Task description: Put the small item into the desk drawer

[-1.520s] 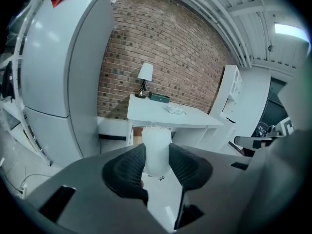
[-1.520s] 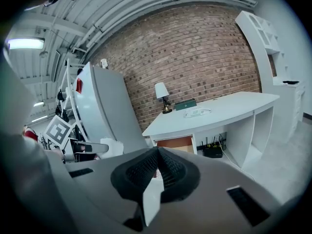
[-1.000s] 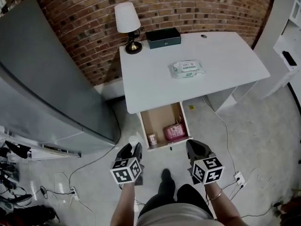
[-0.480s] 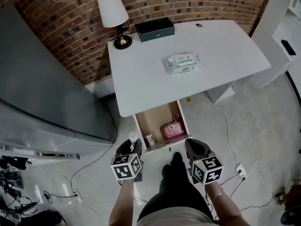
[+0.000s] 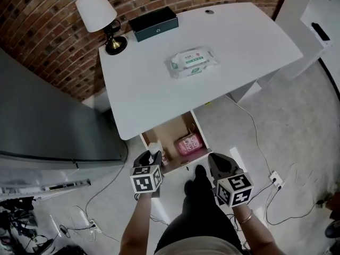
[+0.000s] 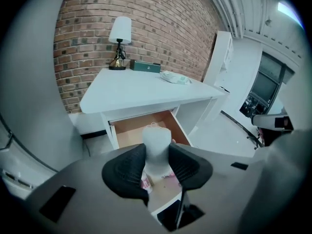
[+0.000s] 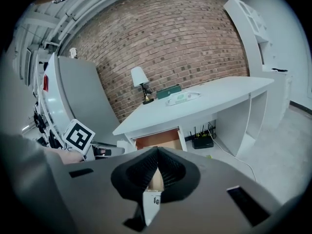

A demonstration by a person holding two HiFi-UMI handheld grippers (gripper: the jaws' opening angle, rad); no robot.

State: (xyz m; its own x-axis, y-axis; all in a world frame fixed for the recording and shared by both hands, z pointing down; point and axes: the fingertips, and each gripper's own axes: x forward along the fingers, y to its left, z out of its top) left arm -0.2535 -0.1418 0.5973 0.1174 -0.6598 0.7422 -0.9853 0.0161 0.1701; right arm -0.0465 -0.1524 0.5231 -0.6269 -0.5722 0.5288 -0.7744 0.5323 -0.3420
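My left gripper [image 5: 151, 157] is shut on a small white bottle-like item [image 5: 154, 148] and holds it upright over the front left corner of the open desk drawer [image 5: 179, 129]. In the left gripper view the item [image 6: 157, 146] stands between both pads of the left gripper [image 6: 157, 164], with the drawer [image 6: 130, 132] just beyond it. A pink packet [image 5: 189, 144] lies in the drawer. My right gripper [image 5: 220, 162] hangs in front of the drawer's right side; in the right gripper view this right gripper [image 7: 155, 168] is shut, with nothing between its jaws.
On the white desk [image 5: 223, 89] stand a lamp [image 5: 101, 15], a dark green box [image 5: 153, 23] and a pack of wipes [image 5: 192, 61]. A tall grey cabinet [image 5: 42, 121] stands to the left. Cables and a socket strip [image 5: 275, 178] lie on the floor.
Both grippers have come closer to the desk. The left one with the white item has gone from the floor in front of the drawer to over its front left corner.
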